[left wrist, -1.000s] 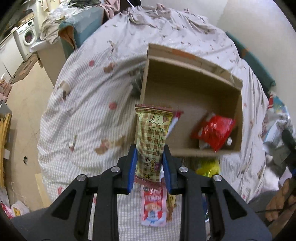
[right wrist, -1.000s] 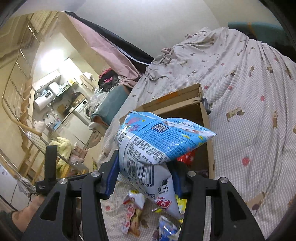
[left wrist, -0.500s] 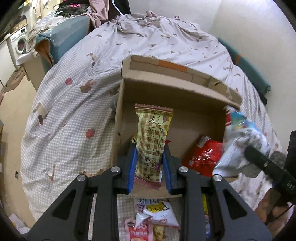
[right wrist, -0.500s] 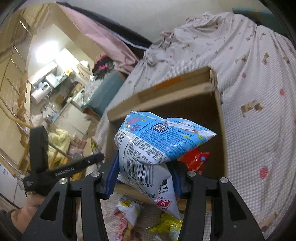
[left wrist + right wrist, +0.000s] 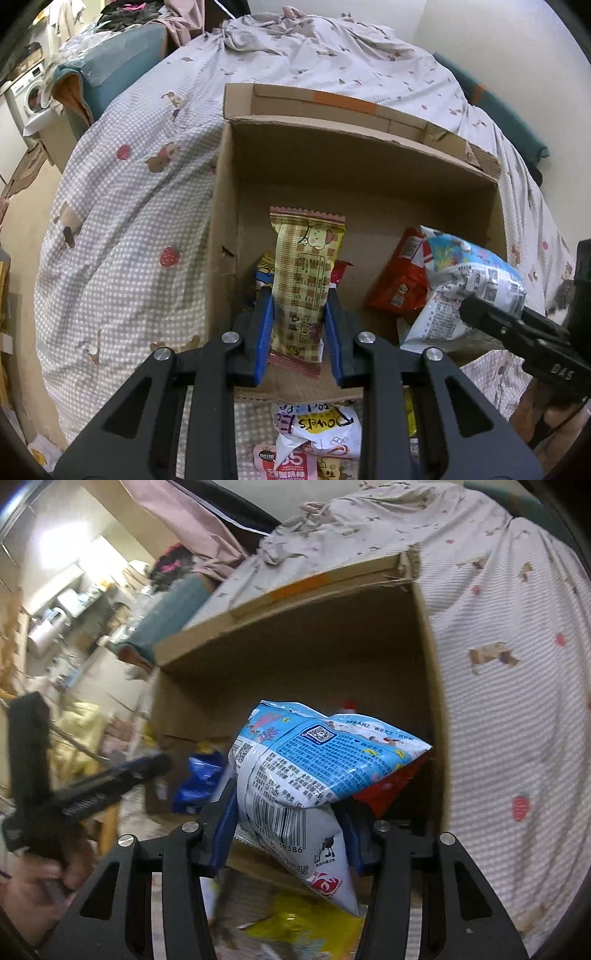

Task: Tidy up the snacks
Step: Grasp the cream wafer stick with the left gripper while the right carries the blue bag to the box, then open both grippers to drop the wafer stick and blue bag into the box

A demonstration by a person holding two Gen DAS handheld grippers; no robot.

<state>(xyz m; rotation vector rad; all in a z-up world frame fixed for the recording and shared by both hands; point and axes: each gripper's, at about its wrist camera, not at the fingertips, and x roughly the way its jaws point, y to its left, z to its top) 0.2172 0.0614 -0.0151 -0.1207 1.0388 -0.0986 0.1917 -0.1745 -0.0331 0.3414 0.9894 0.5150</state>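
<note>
A: What is the left tongs (image 5: 298,334) carrying?
B: It is pinching a yellow checked snack bar (image 5: 304,284) low down, so the wrapper, with its cartoon face and zigzag pink ends, is standing upright over the near left part of the cardboard box (image 5: 369,177).

A: And the right tongs (image 5: 286,836)?
B: It is gripping a puffy blue and white snack bag (image 5: 314,775) near its barcode. The bag is tilting over the box's near right side, just above a red packet (image 5: 400,280) lying inside.

A: Where is the box sitting?
B: It is lying open on a bed (image 5: 140,206) covered with a checked sheet printed with strawberries and bears. More snack packets (image 5: 317,428) are lying on the sheet just before the box's near edge.

A: What is showing around the bed?
B: A white wall (image 5: 498,48) is running along the far right, a washing machine (image 5: 27,98) is standing far left, and clothes (image 5: 122,9) are piling up beyond a teal cushion (image 5: 118,62).
</note>
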